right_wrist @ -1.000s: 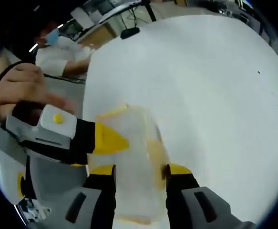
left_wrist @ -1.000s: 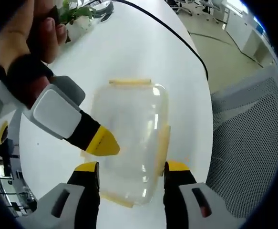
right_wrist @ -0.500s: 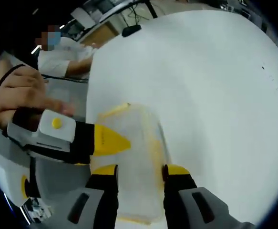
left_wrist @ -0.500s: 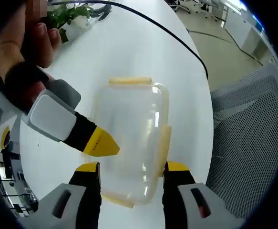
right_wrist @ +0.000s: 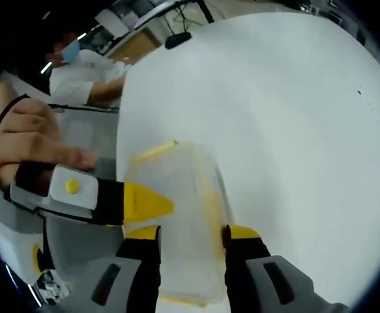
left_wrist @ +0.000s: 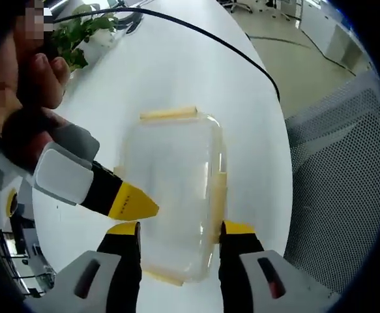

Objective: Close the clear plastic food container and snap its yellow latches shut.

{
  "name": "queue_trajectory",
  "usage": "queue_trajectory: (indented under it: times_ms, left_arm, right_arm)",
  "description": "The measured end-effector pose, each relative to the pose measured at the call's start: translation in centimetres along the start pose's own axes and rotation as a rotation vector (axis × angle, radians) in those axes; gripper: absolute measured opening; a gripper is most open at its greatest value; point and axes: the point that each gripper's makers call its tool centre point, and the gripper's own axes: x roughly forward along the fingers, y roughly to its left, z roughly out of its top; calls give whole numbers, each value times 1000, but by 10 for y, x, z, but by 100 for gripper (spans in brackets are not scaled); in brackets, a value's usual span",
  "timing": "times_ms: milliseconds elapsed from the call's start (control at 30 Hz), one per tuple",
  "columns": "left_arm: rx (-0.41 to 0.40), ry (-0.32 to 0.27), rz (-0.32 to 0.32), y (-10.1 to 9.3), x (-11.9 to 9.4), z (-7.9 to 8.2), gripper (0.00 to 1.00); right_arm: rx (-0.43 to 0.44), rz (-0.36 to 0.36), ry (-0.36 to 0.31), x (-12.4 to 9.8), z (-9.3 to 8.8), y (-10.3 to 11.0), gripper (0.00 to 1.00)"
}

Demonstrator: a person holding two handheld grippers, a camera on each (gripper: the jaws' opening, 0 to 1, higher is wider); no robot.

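Left gripper view, from left to right: the right gripper (left_wrist: 134, 203) enters from the left with a hand (left_wrist: 30, 78) behind it, its yellow tip pressed at the left edge of the container (left_wrist: 173, 189). The container lies flat on the white table (left_wrist: 176, 72), lid seated on top. One yellow latch (left_wrist: 169, 113) sticks out flat at the far end, another runs down the right side (left_wrist: 217, 199), and a third shows at the near end. A black cable (left_wrist: 229, 49) crosses the table beyond; a mesh chair (left_wrist: 339, 182) stands at the right.

The left gripper (left_wrist: 180, 229) hangs open, jaws straddling the container's near end, gripping nothing.

Right gripper view: the left gripper (right_wrist: 157, 203) comes in from the left; the right gripper (right_wrist: 184, 233) is likewise open astride the container (right_wrist: 176, 215), holding nothing that I can see.

Judgement: the lid is on and the latches appear unsnapped. To do this well, steady the container with one gripper, then press each latch down over the rim, starting with the side nearest the tip.

Against one second earlier, the right gripper's tip has drawn slightly back toward the left edge; the container keeps its place on the table
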Motion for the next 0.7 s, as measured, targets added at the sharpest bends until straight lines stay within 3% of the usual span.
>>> queue_trajectory:
  times_ms: [700]
  left_arm:
    - [5, 11, -11, 3, -2, -1, 48]
  right_arm:
    - [-26, -21, -95, -3, 1, 1, 40]
